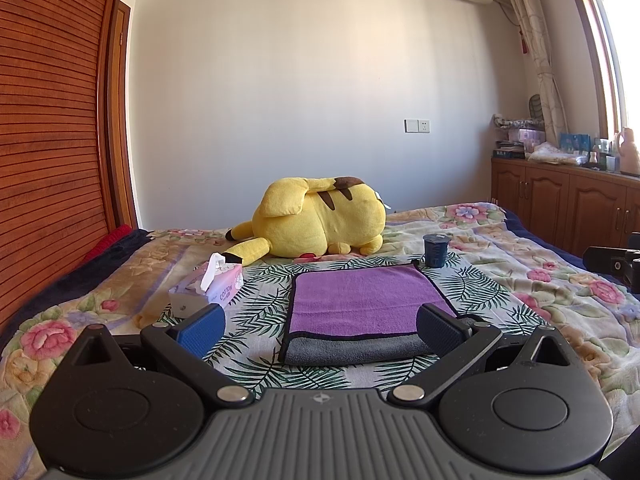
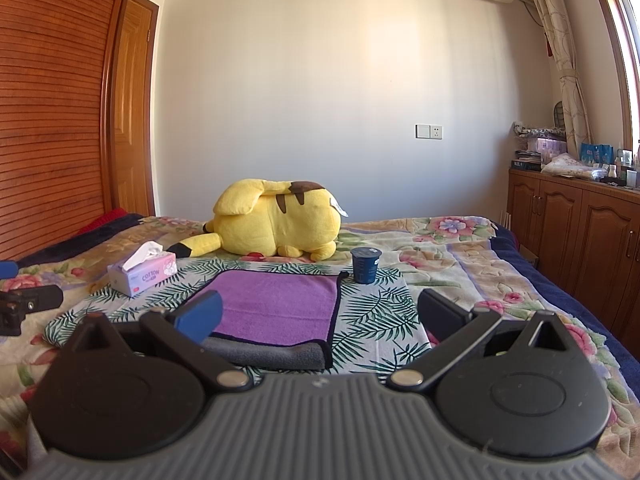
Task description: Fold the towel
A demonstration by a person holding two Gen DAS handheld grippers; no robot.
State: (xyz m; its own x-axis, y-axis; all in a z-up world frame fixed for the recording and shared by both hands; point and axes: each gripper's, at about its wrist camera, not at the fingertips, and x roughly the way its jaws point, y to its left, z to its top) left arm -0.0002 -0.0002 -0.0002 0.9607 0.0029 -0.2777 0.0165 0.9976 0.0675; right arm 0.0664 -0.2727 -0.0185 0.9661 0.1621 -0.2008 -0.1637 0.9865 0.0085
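Left wrist: my left tool (image 1: 320,330) is spread wide, gripping nothing; towel (image 1: 366,306) lies flat on the bed (image 1: 540,280), purple face up with a grey fold along its near edge, tissue box (image 1: 208,290) to its left, cup (image 1: 436,250) past its far right corner; I'd go for the near left corner, low and level.

Right wrist: right tool (image 2: 320,316) also spread and empty; I'd take the near right corner, pinch both layers, lift both corners together and keep clear of the cup.
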